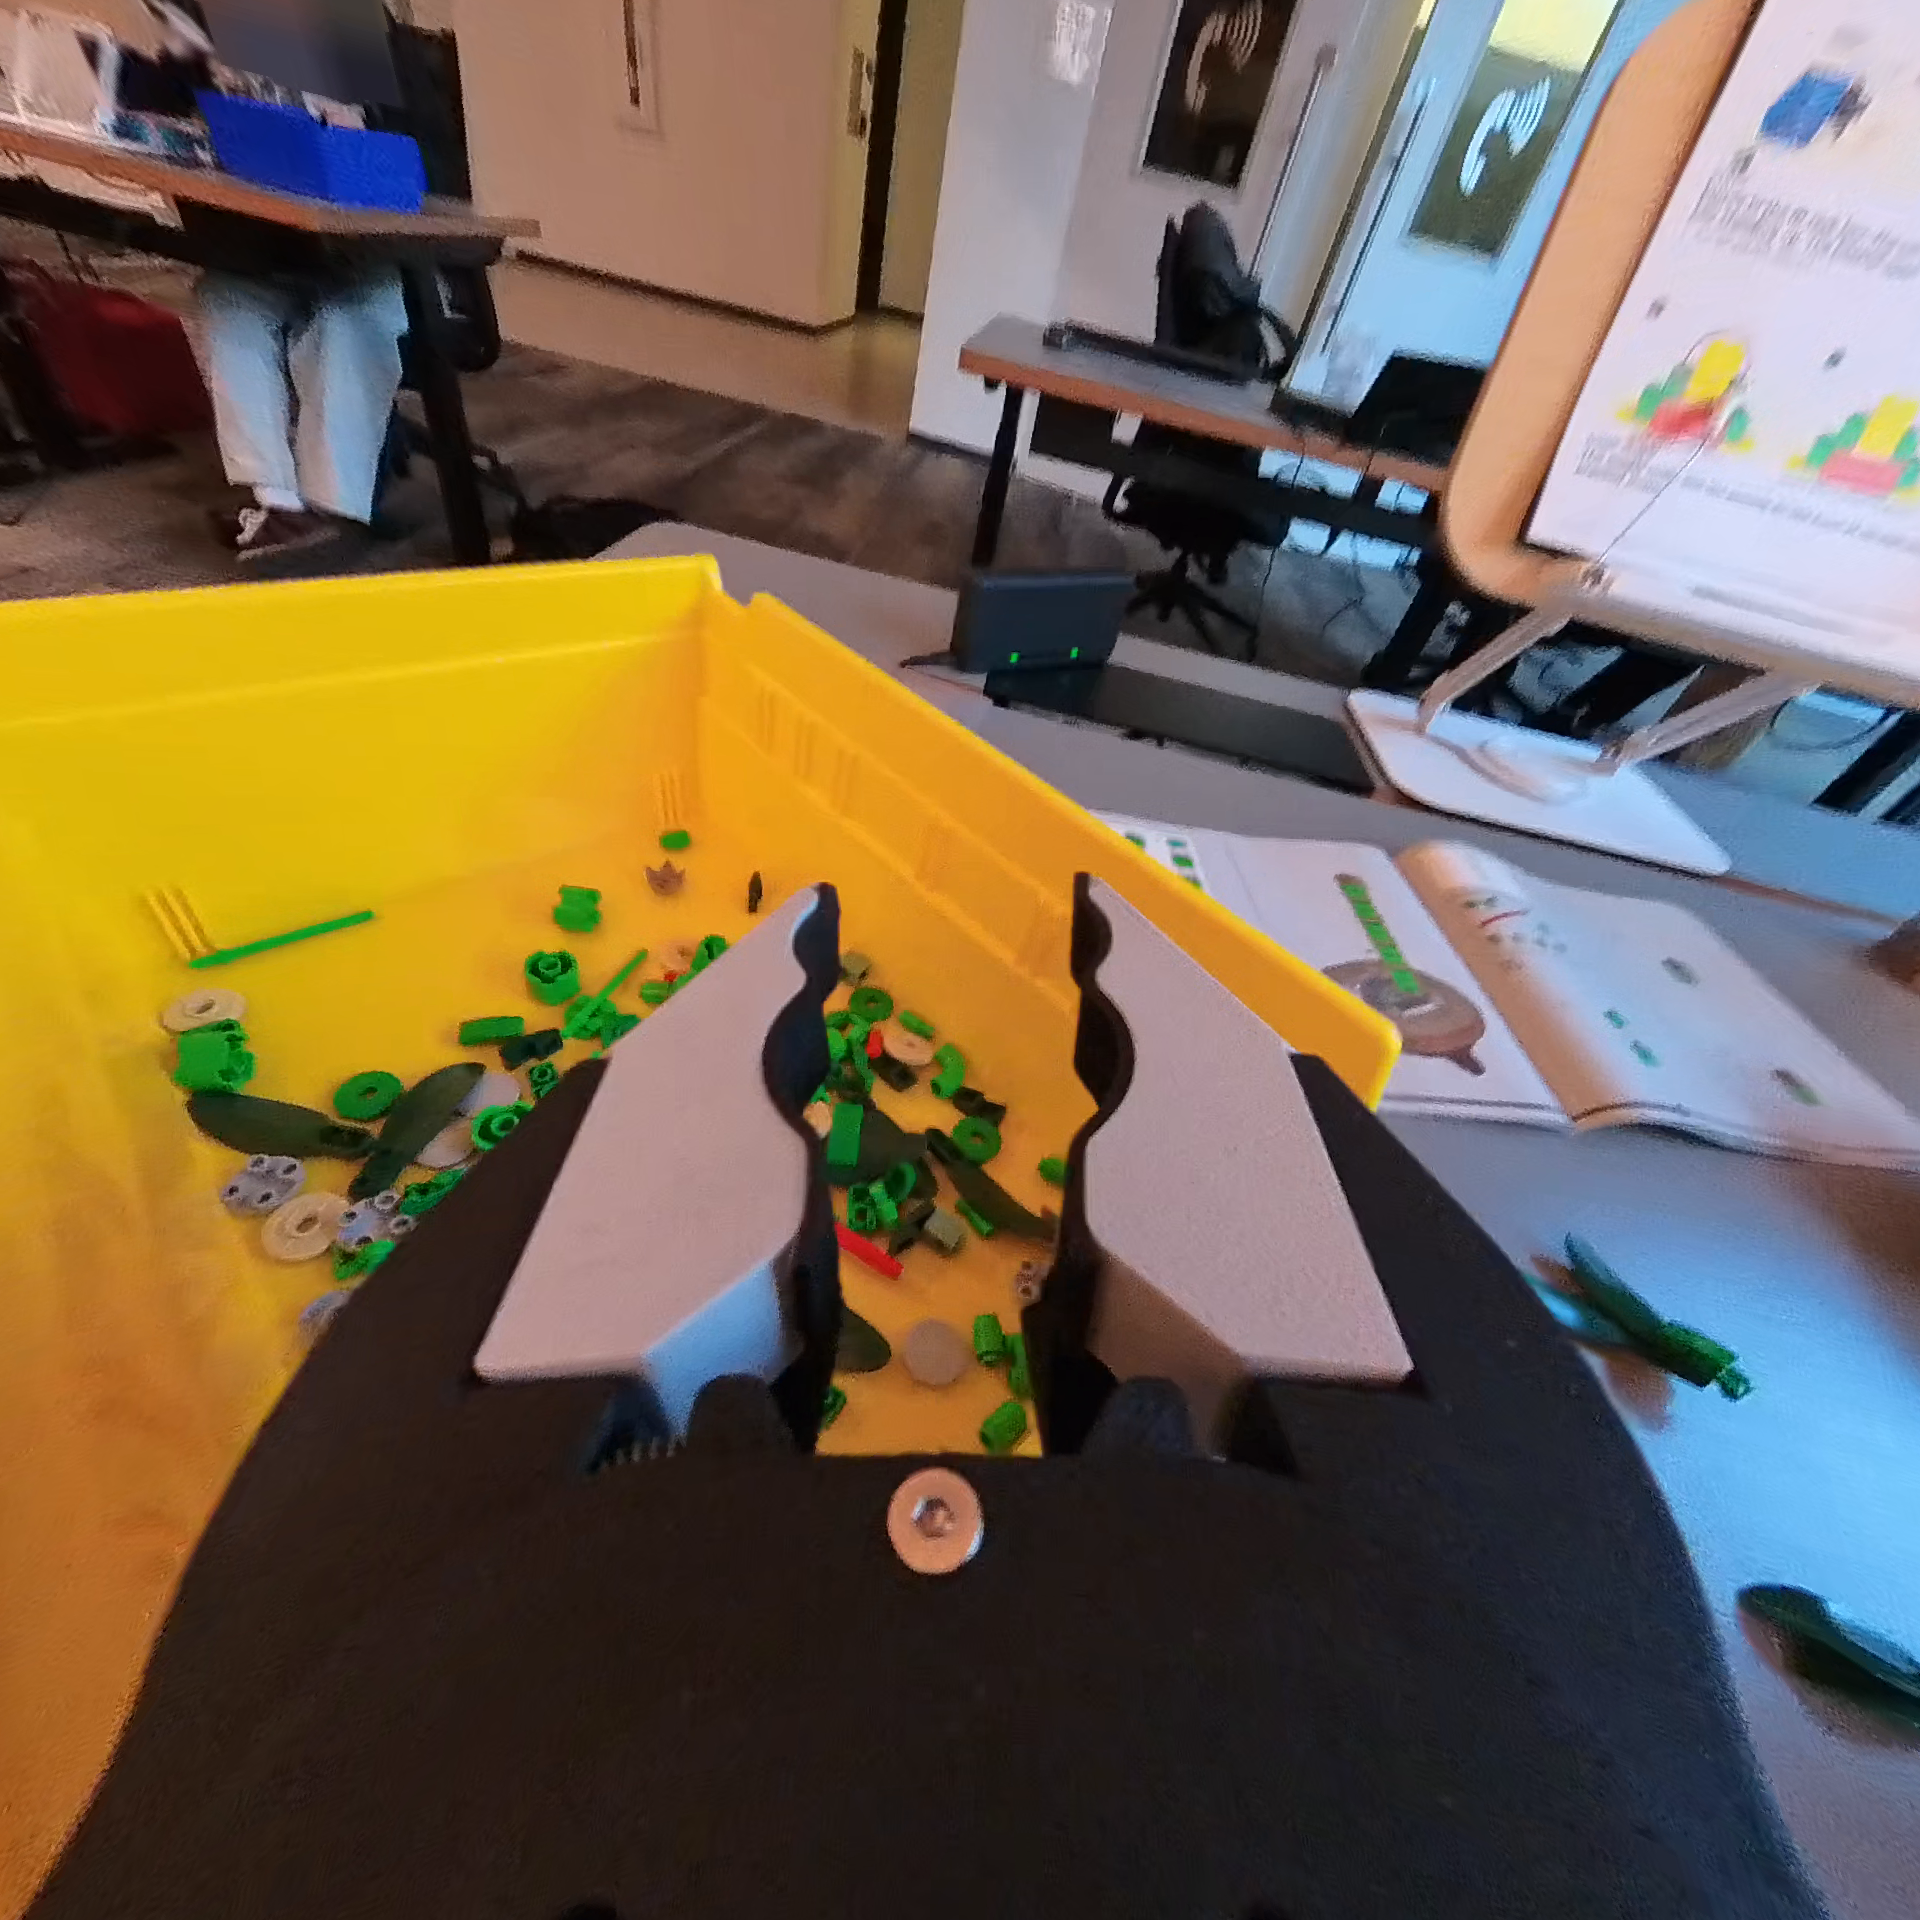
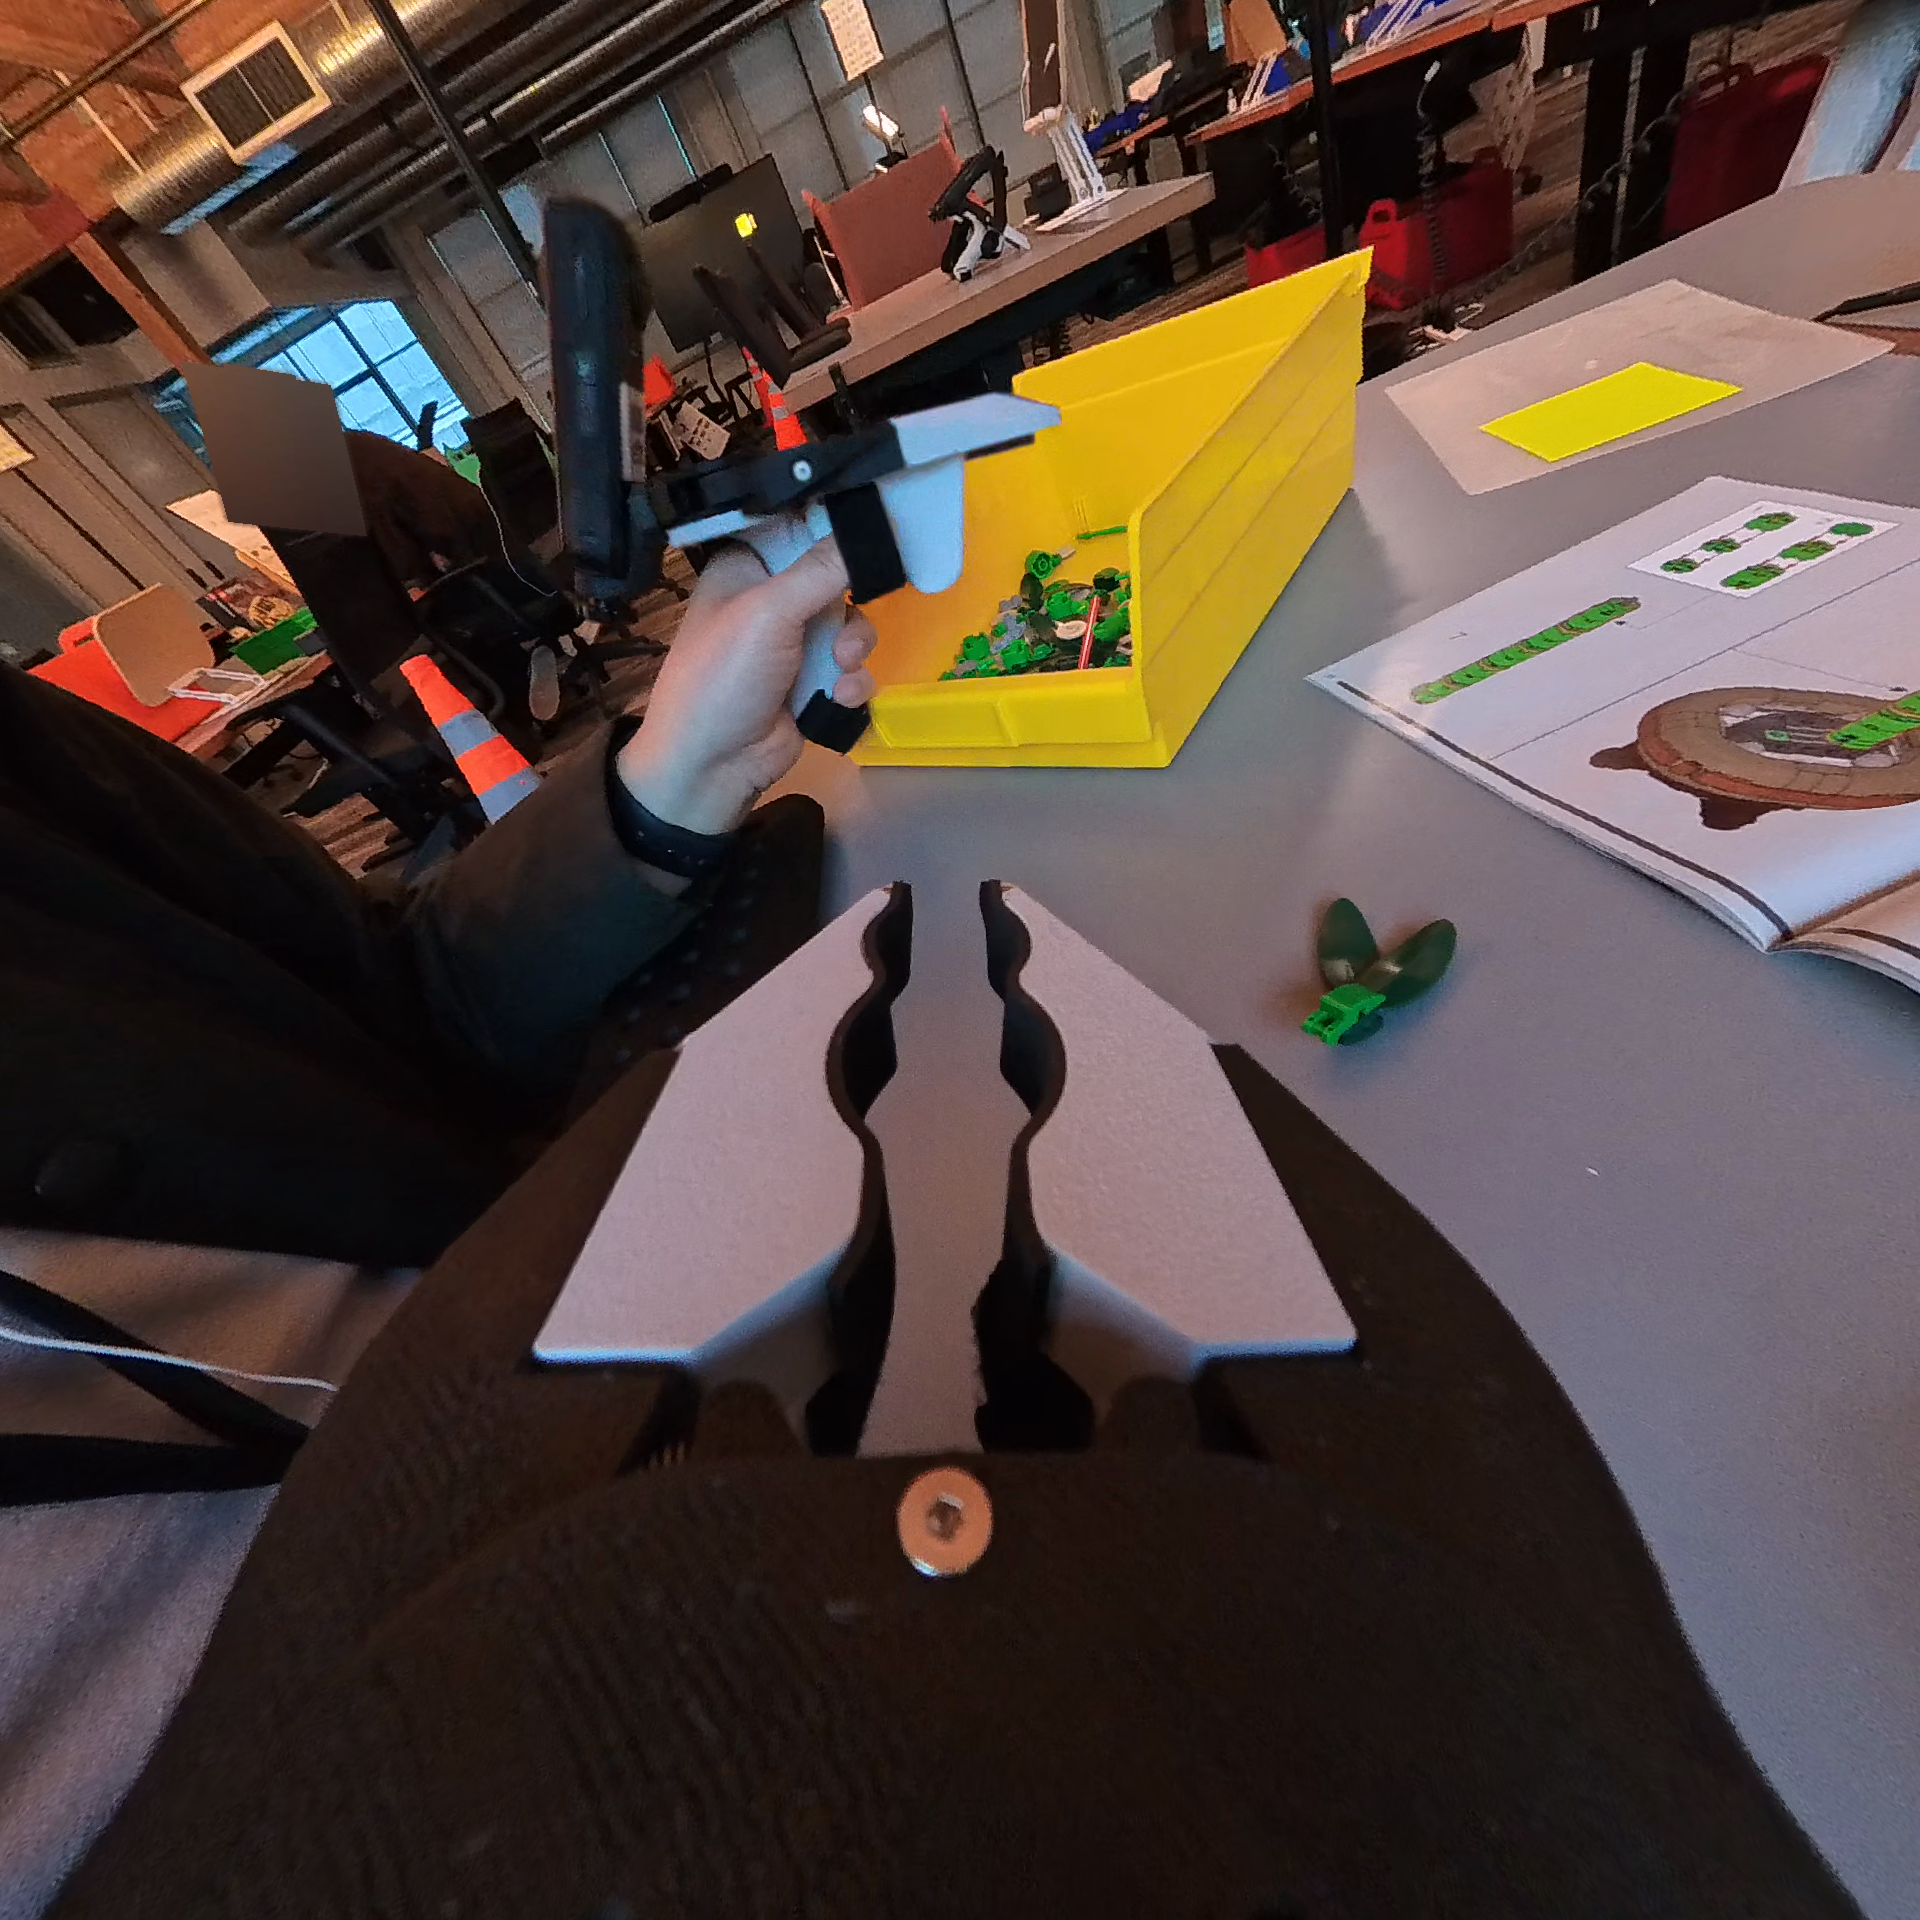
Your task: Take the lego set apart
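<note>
Most little pieces already lie in my yellow bin [image 1: 1039, 862], both my left gripper [image 1: 951, 914] and right gripper [image 2: 945, 894] are apart and empty, and one leafy green bit [image 2: 1371, 971] waits on the desk [image 2: 1558, 1195].

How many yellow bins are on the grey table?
1. The yellow bin stands on the grey table, left of the open instruction booklet, with loose lego pieces inside. Table areas outside both views could hide more.
</note>
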The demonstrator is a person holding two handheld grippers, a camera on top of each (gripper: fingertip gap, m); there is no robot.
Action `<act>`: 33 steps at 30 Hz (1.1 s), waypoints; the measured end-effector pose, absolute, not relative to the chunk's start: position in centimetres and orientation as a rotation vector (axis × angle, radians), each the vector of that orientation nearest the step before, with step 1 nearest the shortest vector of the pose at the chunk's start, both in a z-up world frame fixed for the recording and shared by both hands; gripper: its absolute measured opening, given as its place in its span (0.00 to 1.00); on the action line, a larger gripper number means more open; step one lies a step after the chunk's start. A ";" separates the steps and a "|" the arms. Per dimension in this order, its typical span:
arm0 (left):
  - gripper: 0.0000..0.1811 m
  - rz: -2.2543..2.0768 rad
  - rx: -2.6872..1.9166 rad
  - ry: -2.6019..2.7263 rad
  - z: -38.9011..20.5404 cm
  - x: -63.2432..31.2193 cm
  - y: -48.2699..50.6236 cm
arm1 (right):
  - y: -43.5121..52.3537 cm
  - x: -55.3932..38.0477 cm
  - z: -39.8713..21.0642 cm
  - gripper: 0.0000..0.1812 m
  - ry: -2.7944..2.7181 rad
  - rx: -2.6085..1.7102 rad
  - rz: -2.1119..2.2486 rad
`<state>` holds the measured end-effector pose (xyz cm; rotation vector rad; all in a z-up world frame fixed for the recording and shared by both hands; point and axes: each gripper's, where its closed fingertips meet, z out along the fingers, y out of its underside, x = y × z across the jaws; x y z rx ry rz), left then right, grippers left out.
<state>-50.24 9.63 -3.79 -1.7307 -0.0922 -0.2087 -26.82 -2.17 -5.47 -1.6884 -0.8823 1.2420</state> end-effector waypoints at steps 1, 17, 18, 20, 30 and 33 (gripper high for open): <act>0.24 -0.222 -1.689 -0.100 -3.2 -50.3 9.4 | -2.1 -26.8 -5.5 0.07 -0.879 -1.689 1.238; 0.11 -0.772 -1.565 0.549 -2.2 -35.8 5.5 | -0.3 -25.6 -11.1 0.08 -0.982 -1.948 0.867; 0.11 -0.760 -1.581 0.574 -2.6 -35.5 5.4 | -0.5 -25.7 -11.9 0.10 -1.023 -1.973 0.832; 0.09 -0.735 -1.598 0.620 -3.1 -35.0 5.3 | -0.9 -25.9 -13.2 0.12 -1.088 -2.018 0.790; 0.08 -0.627 -1.697 0.812 -6.1 -33.0 4.7 | -1.8 -25.7 -15.6 0.14 -1.202 -2.104 0.719; 0.08 -0.611 -1.728 0.848 -6.9 -32.7 4.6 | -1.8 -25.8 -15.5 0.14 -1.186 -2.111 0.743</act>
